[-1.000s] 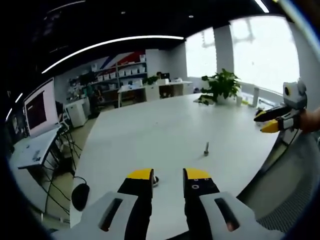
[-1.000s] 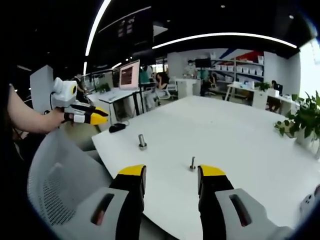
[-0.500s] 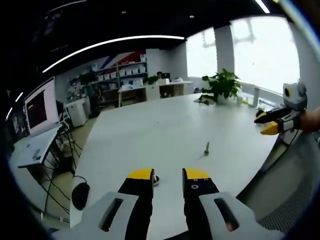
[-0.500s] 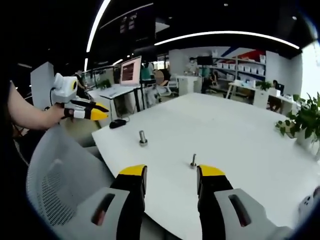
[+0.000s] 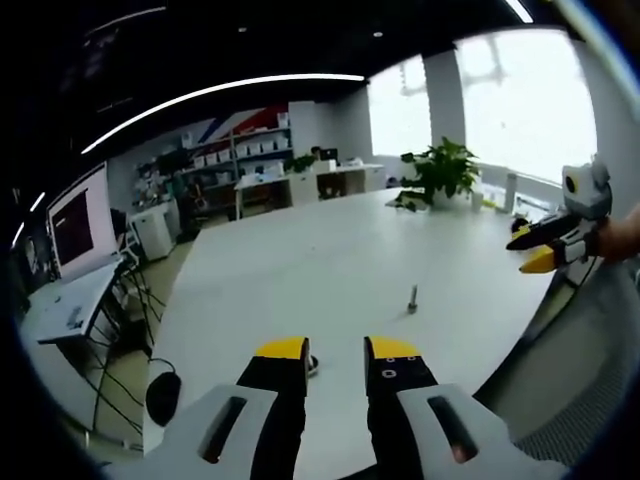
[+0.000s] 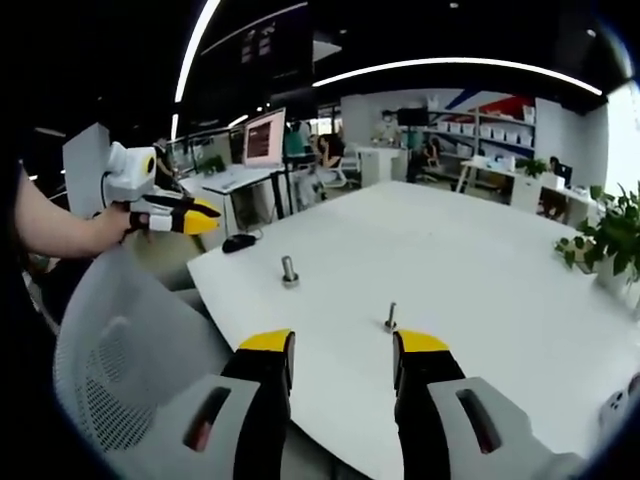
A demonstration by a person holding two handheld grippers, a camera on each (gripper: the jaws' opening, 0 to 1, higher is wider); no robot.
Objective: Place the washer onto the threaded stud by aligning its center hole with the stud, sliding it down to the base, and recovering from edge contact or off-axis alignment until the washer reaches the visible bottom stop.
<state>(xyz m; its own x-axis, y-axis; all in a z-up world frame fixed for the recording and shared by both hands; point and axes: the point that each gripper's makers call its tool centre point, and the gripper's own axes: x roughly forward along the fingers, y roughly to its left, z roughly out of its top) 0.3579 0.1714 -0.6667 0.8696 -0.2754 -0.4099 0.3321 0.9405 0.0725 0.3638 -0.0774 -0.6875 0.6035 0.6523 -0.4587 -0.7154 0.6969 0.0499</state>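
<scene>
A thin threaded stud [image 5: 412, 297] [image 6: 390, 317] stands upright on the white table [image 5: 300, 270] [image 6: 470, 260]. A thicker, shorter bolt [image 6: 290, 271] stands nearer the table's edge; in the left gripper view that bolt [image 5: 312, 364] is partly hidden behind my jaw. My left gripper [image 5: 337, 350] is open and empty, held short of the table edge. My right gripper [image 6: 342, 345] is also open and empty, with the thin stud just beyond its right jaw. Each gripper also appears in the other's view: right gripper [image 5: 545, 245], left gripper [image 6: 170, 215], the latter held by a person's hand.
A grey mesh chair [image 6: 120, 350] stands close at the table's edge, seen also as the chair [image 5: 590, 380]. A black mouse [image 6: 238, 242] lies at the table corner. A potted plant [image 5: 440, 172] [image 6: 610, 240] stands at the far side. Desks and monitors [image 6: 262, 138] lie beyond.
Both views have drifted slightly with the hands. The stud and bolt stand where they were, and both grippers have stayed open.
</scene>
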